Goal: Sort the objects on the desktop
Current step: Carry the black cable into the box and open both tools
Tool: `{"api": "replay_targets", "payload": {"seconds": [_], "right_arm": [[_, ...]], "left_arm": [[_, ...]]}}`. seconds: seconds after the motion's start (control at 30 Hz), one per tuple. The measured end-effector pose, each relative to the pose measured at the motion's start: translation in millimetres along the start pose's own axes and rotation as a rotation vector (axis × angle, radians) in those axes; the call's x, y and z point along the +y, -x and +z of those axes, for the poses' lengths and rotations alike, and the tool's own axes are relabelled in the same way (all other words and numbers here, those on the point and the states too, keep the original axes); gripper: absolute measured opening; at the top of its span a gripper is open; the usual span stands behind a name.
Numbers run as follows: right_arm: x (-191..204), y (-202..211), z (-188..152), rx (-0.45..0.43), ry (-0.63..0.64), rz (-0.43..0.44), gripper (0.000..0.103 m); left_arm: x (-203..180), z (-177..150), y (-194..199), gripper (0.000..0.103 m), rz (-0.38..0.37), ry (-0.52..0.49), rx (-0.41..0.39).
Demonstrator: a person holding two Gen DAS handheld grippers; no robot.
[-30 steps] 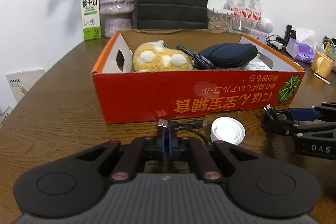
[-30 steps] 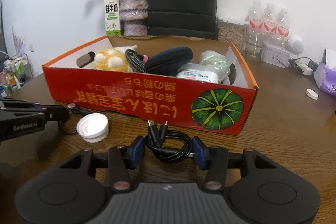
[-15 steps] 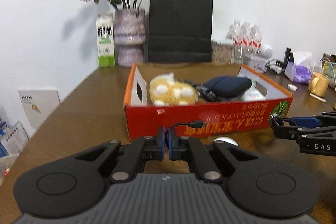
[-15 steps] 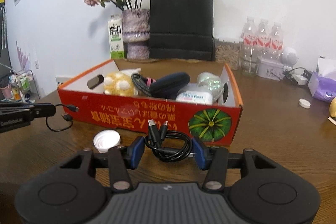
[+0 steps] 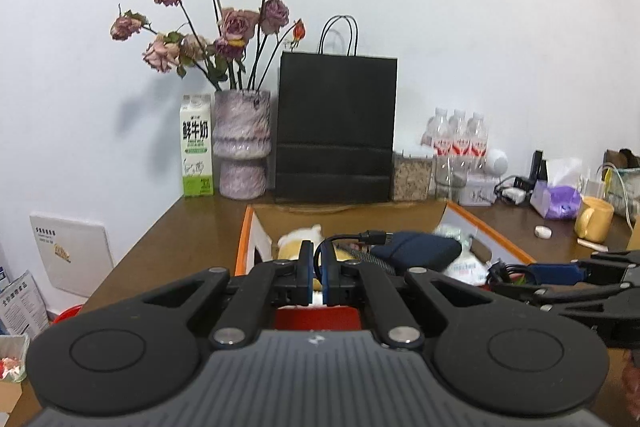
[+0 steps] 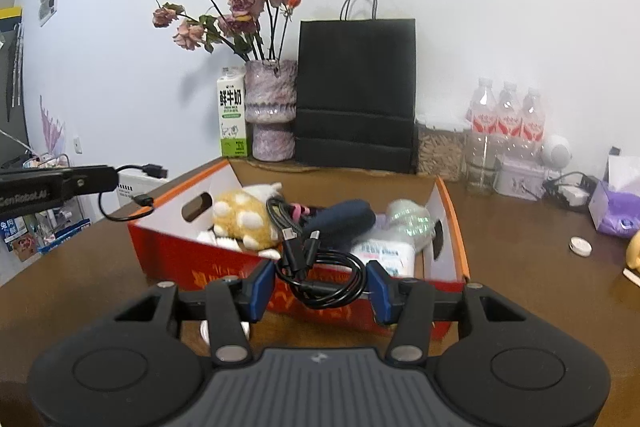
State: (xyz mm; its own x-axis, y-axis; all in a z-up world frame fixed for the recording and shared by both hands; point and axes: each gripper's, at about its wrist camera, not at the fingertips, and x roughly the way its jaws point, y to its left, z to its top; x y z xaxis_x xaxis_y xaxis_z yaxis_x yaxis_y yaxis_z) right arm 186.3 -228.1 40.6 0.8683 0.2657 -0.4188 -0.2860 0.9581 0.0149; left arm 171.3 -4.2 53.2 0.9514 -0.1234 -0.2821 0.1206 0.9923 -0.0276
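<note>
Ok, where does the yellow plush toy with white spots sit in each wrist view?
Left wrist: yellow plush toy shows low centre, mostly hidden behind the left gripper fingers, inside the orange box.
Right wrist: yellow plush toy lies centre-left, in the box's left end.
Shared landmark: black paper bag behind the box.

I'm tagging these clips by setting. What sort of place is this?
Probably a home or small-office desk. A brown wooden table against a white wall carries a vase of dried roses, a milk carton, bottled water and a tissue pack.
</note>
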Motion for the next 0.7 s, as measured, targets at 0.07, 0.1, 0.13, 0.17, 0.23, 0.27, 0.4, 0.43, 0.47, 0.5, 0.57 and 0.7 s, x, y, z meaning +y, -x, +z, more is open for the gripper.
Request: {"api": "replay_targets", "payload": {"seconds": [0.07,0.1,0.13,0.17,0.23,0.27,0.4,0.43,0.47,0.5,0.57,0.7], "right_arm": [[3.0,-4.7,6.4,-0.007,0.006,0.005,0.048],[5.1,-7.3,9.0,-0.01,0.01,0.006,0.048],[7.0,-10.3,12.0,-0.013,0.014,0.008,0.048],[8.8,-13.3,14.8,-0.016,0.018,0.011,0.048],[11.8,-20.4,20.3,-0.02,0.025,0.019,0.048],[13.1,-24.5,23.2,-0.021,0.028,0.022,0.048],[16.3,-40.5,33.5,-0.023,0.037,0.032,0.048],[16.8,-44.5,35.9,-0.023,0.04,0.034,0.048],[17.1,-48.4,37.9,-0.022,0.042,0.036,0.048],[17.4,-53.7,40.7,-0.021,0.045,0.038,0.048],[17.2,-62.2,44.8,-0.017,0.049,0.039,0.048],[14.8,-79.6,50.7,-0.003,0.051,0.041,0.048]], "left_arm": [[-0.7,4.4,-6.1,0.004,-0.003,0.003,-0.01],[-1.2,6.5,-9.5,0.004,-0.005,0.005,-0.012],[-1.5,8.3,-13.2,0.004,-0.006,0.007,-0.014],[-1.8,9.7,-17.1,0.004,-0.008,0.009,-0.015],[-2.3,11.8,-24.4,0.004,-0.01,0.011,-0.015],[-2.7,12.4,-27.3,0.004,-0.01,0.013,-0.016],[-1.4,16.3,-44.2,0.004,-0.011,0.02,-0.017],[-1.3,16.7,-47.9,0.004,-0.011,0.021,-0.017],[-1.2,17.4,-52.4,0.004,-0.012,0.021,-0.016],[-1.2,18.2,-57.3,0.004,-0.012,0.02,-0.013],[-1.2,18.9,-66.4,0.004,-0.01,0.014,-0.006],[-1.4,22.0,-85.8,0.004,0.006,-0.019,0.01]]}}
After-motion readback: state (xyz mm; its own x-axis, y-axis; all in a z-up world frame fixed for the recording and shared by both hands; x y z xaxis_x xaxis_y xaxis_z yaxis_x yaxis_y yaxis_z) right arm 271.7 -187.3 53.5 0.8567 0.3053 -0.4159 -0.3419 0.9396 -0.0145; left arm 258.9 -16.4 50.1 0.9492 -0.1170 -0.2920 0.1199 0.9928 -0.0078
